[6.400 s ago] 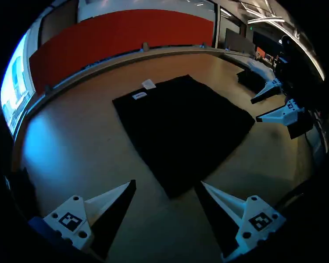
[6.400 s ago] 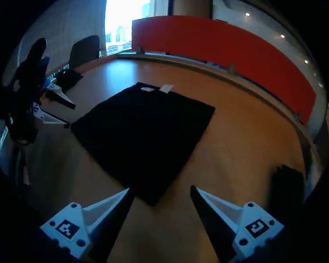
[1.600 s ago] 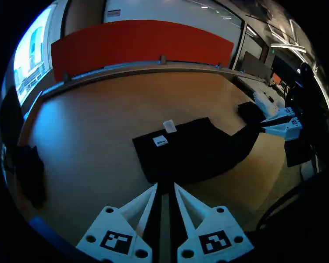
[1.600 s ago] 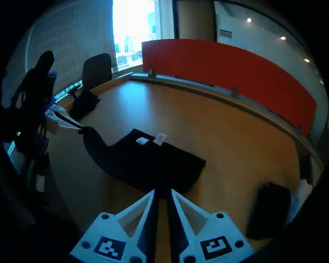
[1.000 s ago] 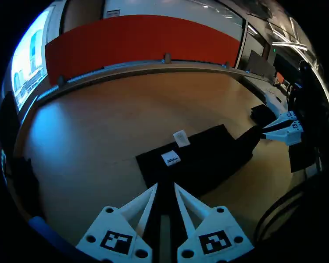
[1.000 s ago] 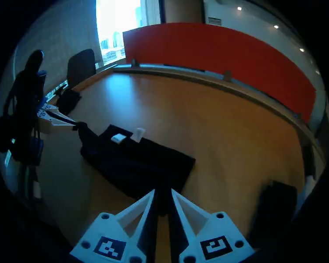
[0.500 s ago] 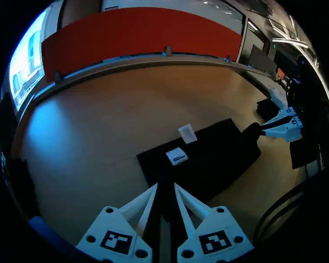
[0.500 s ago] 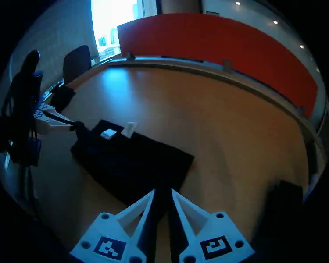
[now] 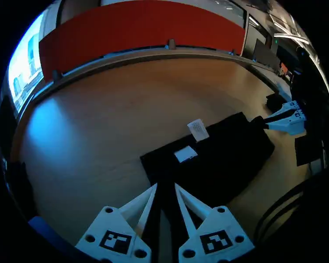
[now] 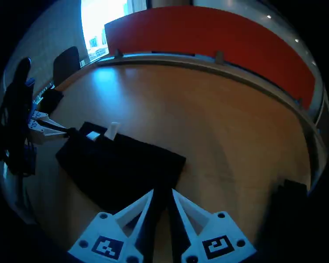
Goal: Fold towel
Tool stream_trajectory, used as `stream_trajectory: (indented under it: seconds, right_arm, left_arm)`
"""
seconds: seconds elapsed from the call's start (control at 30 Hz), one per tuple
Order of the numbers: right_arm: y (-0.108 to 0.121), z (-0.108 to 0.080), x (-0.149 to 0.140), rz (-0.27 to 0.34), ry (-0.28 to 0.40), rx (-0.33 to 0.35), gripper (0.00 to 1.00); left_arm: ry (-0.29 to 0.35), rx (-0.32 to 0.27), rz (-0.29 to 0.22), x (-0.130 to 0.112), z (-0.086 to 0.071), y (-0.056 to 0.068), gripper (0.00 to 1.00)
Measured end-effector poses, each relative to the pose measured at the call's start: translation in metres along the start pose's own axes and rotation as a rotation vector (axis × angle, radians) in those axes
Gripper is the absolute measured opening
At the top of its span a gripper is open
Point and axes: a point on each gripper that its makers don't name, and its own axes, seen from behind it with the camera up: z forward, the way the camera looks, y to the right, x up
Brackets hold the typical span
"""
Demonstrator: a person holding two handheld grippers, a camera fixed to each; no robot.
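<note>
A black towel (image 9: 221, 153) lies doubled over on the wooden table (image 9: 103, 114), with two white tags (image 9: 198, 129) near its far edge. My left gripper (image 9: 165, 193) is shut on a near corner of it. My right gripper (image 9: 269, 124) shows at the towel's right end, pinching the other corner. In the right gripper view the towel (image 10: 116, 168) spreads ahead, its tags (image 10: 112, 130) at the far left. My right gripper (image 10: 162, 196) is shut on its corner, and the left gripper (image 10: 61, 130) holds the far left corner.
A red partition (image 9: 138, 26) runs along the table's far edge. A dark chair (image 10: 66, 63) and a person's dark shape (image 10: 13, 109) stand at the left. Dark objects sit on the table (image 10: 291, 193) (image 9: 276, 100). Bare wood stretches beyond the towel.
Both grippers, open over the flat towel 6.4 s ago, have shut on its near corners. Over the last second they carried them forward and down, so the towel lies flatter.
</note>
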Motion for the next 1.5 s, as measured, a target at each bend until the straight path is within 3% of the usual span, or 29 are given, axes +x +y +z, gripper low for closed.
stream_trajectory:
  seconds: [0.33, 0.47, 0.53, 0.6, 0.87, 1.27, 1.5]
  right_arm:
    - [0.008, 0.004, 0.002, 0.01, 0.002, -0.036, 0.34]
    - [0.012, 0.002, 0.003, 0.009, 0.008, -0.044, 0.62]
    - [0.014, 0.002, 0.002, 0.005, 0.009, -0.049, 0.84]
    - [0.016, 0.001, 0.002, 0.002, 0.011, -0.052, 0.95]
    - [0.017, 0.001, 0.003, 0.001, 0.016, -0.051, 0.96]
    - [0.016, 0.0, 0.006, -0.004, 0.022, -0.044, 0.96]
    - [0.01, 0.001, 0.008, -0.015, 0.026, -0.031, 0.96]
  left_arm:
    - [0.001, 0.035, -0.001, 0.005, 0.001, -0.011, 0.28]
    - [0.0, 0.039, -0.002, 0.005, -0.001, -0.014, 0.32]
    - [-0.003, 0.038, -0.003, 0.004, -0.001, -0.015, 0.42]
    - [-0.006, 0.037, -0.003, 0.003, -0.001, -0.015, 0.52]
    - [-0.017, 0.045, 0.003, 0.002, 0.003, -0.017, 0.93]
    - [-0.01, 0.055, 0.017, 0.003, 0.001, -0.019, 0.94]
    - [-0.003, 0.066, -0.004, 0.002, -0.005, -0.023, 0.94]
